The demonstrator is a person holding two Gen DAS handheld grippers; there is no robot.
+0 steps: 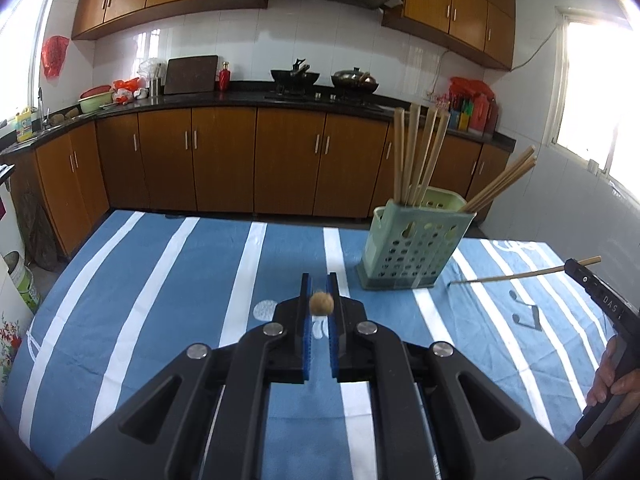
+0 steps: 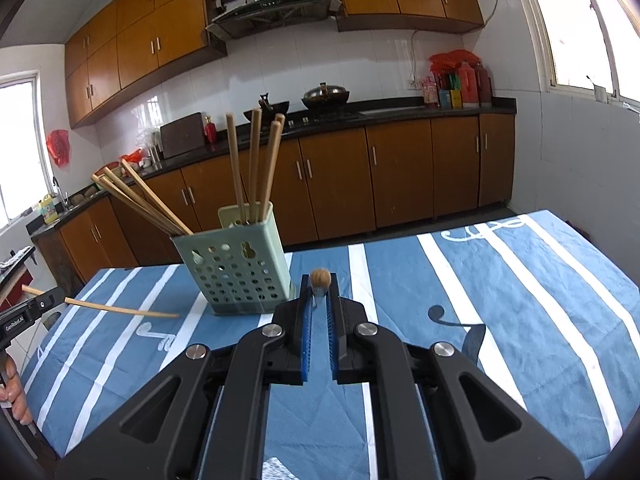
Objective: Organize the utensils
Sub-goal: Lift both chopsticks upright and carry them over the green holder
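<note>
Mostly done, by the look of it. Left wrist view: green holder [image 1: 414, 246] stands on the blue striped bench [image 1: 168, 280], chopsticks [image 1: 416, 152] already upright inside; left hand-held gripper [image 1: 320, 300] is clenched on one chopstick [image 1: 321, 303], seen end-on, holder ahead & to its right. Right wrist view: right hand-held gripper [image 2: 320, 294] likewise grips a chopstick [image 2: 321, 278] end-on, holder [image 2: 236, 268] just ahead-left. Left to do, I'd judge: drop both in
</note>
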